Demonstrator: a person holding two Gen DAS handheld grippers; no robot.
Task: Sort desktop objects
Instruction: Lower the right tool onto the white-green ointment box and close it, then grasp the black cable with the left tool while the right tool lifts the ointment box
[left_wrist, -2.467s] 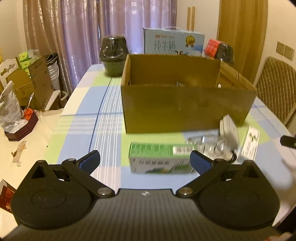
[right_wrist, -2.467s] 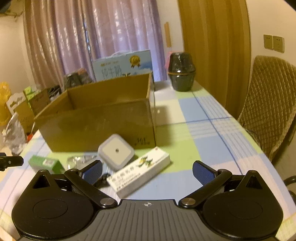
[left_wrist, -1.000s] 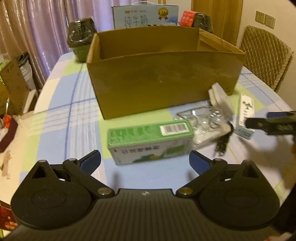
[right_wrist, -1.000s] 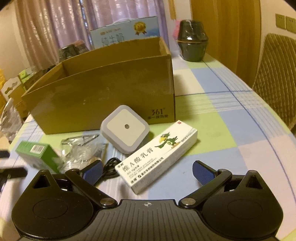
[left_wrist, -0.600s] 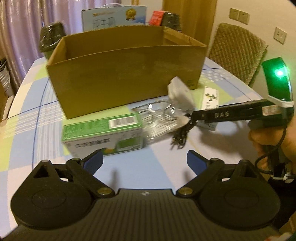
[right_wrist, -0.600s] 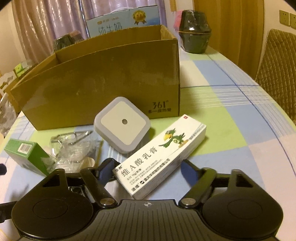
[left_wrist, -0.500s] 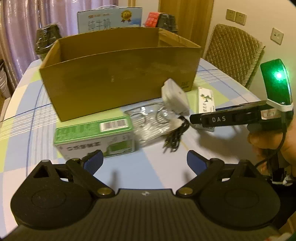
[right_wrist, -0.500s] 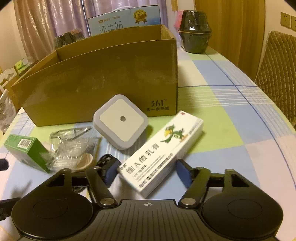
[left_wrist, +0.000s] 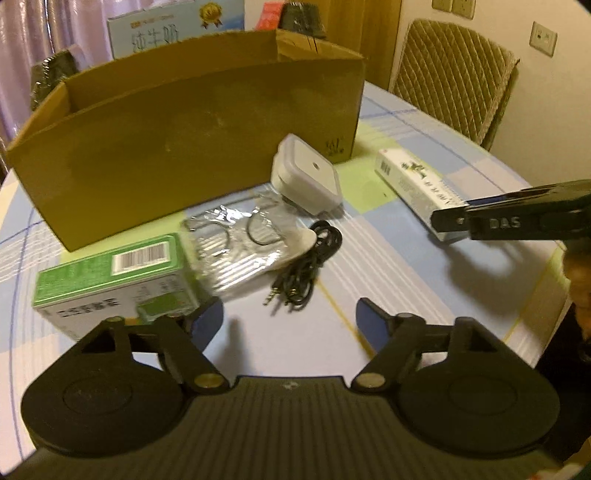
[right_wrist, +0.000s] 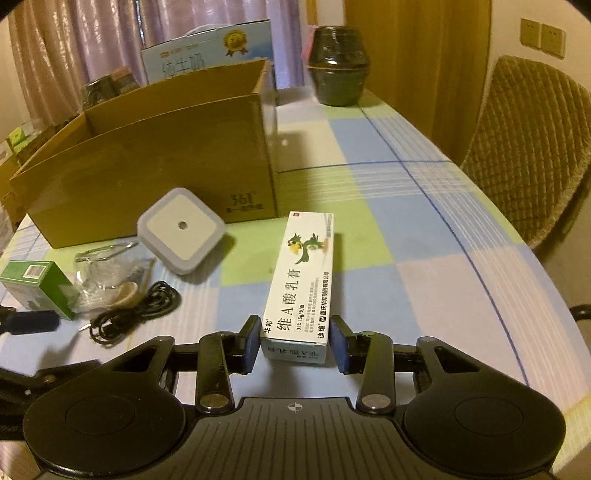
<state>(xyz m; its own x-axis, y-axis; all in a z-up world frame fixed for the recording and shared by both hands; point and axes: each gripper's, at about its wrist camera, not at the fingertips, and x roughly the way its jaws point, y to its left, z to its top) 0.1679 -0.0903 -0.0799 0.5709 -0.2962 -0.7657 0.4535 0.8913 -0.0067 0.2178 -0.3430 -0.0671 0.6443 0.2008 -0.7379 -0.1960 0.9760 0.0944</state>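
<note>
On the checked surface (right_wrist: 424, 229), between the fingers of our right claw (right_wrist: 297, 343), lies the near end of the white ointment carton (right_wrist: 301, 280); the two pads sit close against its sides, though we cannot tell whether they are pressing it or only flanking it. The carton runs lengthwise away from us toward the open cardboard box (right_wrist: 147, 162), which stands at the back of the cluster, and the carton rests flat.

Left of the carton we see a square white night light (right_wrist: 181, 229) near the box front, then a clear plastic packet (right_wrist: 107, 273) with a coiled black cable (right_wrist: 129, 314) in front of it, and a green carton (right_wrist: 37, 280) at the far left.

Our left claw (left_wrist: 290, 321) is spread wide and holds nothing. Its left finger (left_wrist: 207, 317) sits just in front of the green carton (left_wrist: 110, 273), and the black cable (left_wrist: 306, 262) lies ahead of the gap between the fingers. From this side the right claw (left_wrist: 443, 221) comes in from the right edge over the end of the white carton (left_wrist: 413, 181).

A dark round pot (right_wrist: 338, 70) and a blue milk carton (right_wrist: 207, 51) stand behind the box, and a quilted chair (right_wrist: 524, 147) sits beside the surface.
</note>
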